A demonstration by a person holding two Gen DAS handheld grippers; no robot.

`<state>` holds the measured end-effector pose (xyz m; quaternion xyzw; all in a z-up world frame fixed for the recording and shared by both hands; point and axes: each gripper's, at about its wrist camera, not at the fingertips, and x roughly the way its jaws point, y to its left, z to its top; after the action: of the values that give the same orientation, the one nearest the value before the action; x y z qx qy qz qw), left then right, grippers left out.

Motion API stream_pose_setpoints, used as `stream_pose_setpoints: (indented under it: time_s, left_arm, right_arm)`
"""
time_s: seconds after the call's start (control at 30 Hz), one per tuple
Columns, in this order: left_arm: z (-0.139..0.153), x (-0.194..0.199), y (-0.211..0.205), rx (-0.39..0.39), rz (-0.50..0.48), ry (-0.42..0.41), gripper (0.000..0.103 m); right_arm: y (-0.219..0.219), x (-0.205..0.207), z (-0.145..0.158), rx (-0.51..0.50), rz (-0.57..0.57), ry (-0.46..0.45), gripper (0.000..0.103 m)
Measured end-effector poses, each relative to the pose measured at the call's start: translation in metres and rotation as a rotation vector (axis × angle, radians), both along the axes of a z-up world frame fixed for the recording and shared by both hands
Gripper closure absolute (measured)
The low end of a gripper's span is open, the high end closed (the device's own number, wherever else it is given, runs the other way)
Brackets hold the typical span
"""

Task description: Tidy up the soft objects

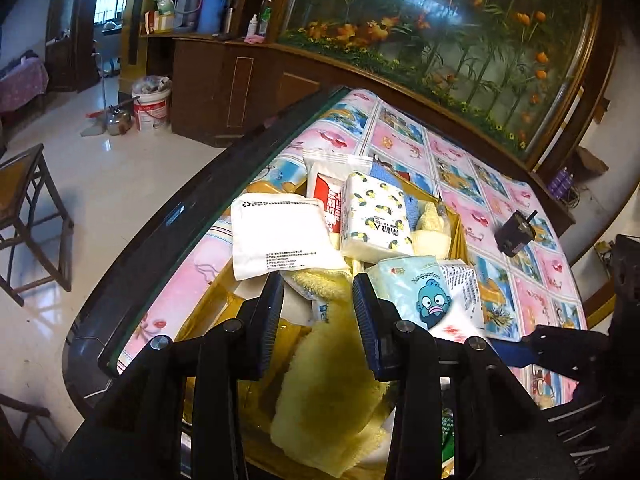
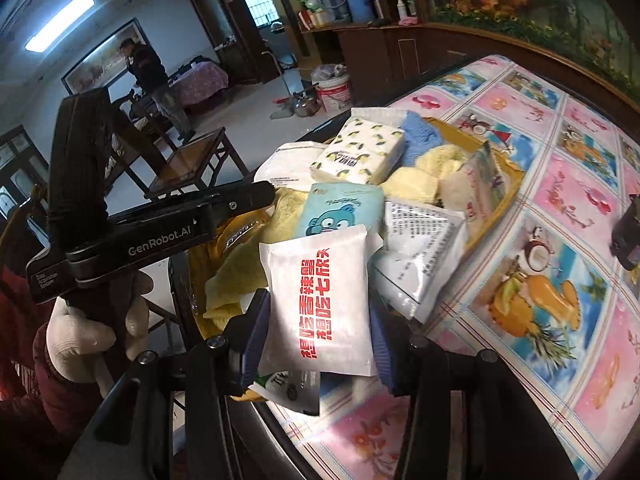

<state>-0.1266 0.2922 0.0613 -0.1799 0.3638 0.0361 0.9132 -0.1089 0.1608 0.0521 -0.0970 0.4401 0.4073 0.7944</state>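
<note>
A yellow cardboard box [image 1: 458, 236] on the table is piled with soft things: a lemon-print tissue pack [image 1: 376, 216], a white flat pouch [image 1: 280, 234], a cartoon-face tissue pack [image 1: 424, 292] and yellow towels [image 1: 328, 392]. My left gripper [image 1: 318, 320] is open and empty, hovering over the yellow towel. My right gripper [image 2: 318, 330] is shut on a white pack with red characters [image 2: 320, 300], held above the box's near end [image 2: 508, 176]. The lemon-print pack [image 2: 360, 152] and cartoon pack [image 2: 340, 210] lie beyond it.
The table has a pink and blue picture cloth [image 1: 500, 184] and a dark glass rim [image 1: 168, 224]. A small black device [image 1: 515, 232] lies on the cloth right of the box. A wooden chair [image 1: 28, 216] stands on the floor at left. A person [image 2: 154, 80] stands far back.
</note>
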Motion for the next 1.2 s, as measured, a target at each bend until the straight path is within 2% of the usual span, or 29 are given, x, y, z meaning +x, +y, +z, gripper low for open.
stream_pose_setpoints:
  time_s: [0.13, 0.33, 0.43, 0.5, 0.57, 0.73, 0.8, 1.03, 1.13, 1.2]
  left_arm:
    - [-0.001, -0.003, 0.004, -0.024, -0.003, -0.017, 0.067]
    - [0.002, -0.008, 0.010, -0.038, 0.011, -0.031, 0.067]
    - [0.005, -0.010, 0.007, -0.031, 0.011, -0.034, 0.062]
    - [0.005, -0.009, 0.004, -0.030, 0.010, -0.036, 0.059]
    - [0.005, -0.009, 0.001, -0.035, 0.003, -0.038, 0.059]
    - [0.011, -0.009, -0.008, -0.023, -0.006, -0.044, 0.059]
    - [0.015, -0.012, -0.008, -0.015, 0.000, -0.057, 0.059]
    - [0.038, -0.027, -0.003, 0.024, 0.078, -0.154, 0.057]
    - [0.048, -0.035, -0.007, 0.065, 0.109, -0.201, 0.047]
    - [0.054, -0.040, -0.005, 0.090, 0.139, -0.229, 0.044]
  right_arm:
    - [0.025, 0.004, -0.008, -0.046, 0.006, -0.023, 0.056]
    - [0.039, 0.019, -0.022, -0.064, 0.003, 0.004, 0.055]
    - [0.032, 0.014, -0.016, -0.029, 0.013, -0.008, 0.051]
    - [0.028, 0.011, -0.007, -0.015, 0.010, -0.022, 0.039]
    - [0.022, 0.012, 0.002, 0.004, -0.009, -0.038, 0.036]
    - [-0.001, 0.019, 0.021, 0.119, -0.054, -0.025, 0.035]
    - [-0.010, 0.016, 0.027, 0.137, -0.056, -0.025, 0.035]
    - [-0.032, -0.021, 0.023, -0.025, -0.019, -0.123, 0.035]
    - [-0.038, -0.031, 0.014, -0.106, -0.026, -0.178, 0.035]
    - [-0.038, -0.038, 0.004, -0.175, -0.018, -0.200, 0.035]
